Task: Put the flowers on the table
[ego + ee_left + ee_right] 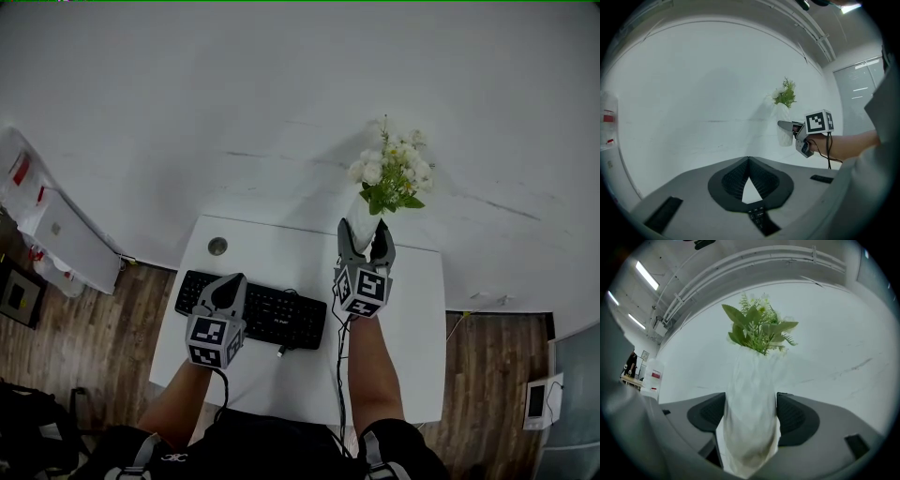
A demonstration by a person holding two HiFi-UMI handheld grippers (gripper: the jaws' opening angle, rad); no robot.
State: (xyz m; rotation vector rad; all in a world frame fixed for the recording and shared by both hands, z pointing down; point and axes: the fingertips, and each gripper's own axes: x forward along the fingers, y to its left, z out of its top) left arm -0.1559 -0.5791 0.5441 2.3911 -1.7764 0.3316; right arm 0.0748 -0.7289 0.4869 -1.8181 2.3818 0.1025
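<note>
A bunch of white flowers with green leaves (392, 173) stands up out of a white paper wrap (362, 221). My right gripper (365, 246) is shut on that wrap, holding the bunch upright above the far edge of the white table (412, 319). In the right gripper view the wrap (752, 413) fills the gap between both jaws, with the leaves (758, 329) above. My left gripper (225, 295) hovers over the keyboard, shut with nothing in it; its pads (750, 180) meet at the tips. The left gripper view shows the flowers (785, 96) and the right gripper (787, 125) off to the right.
A black keyboard (272, 314) lies on the table's left half, with a round grommet (217, 246) behind it. A white wall rises just beyond the table. Wooden floor shows on both sides, with a white cabinet (70, 239) at the left.
</note>
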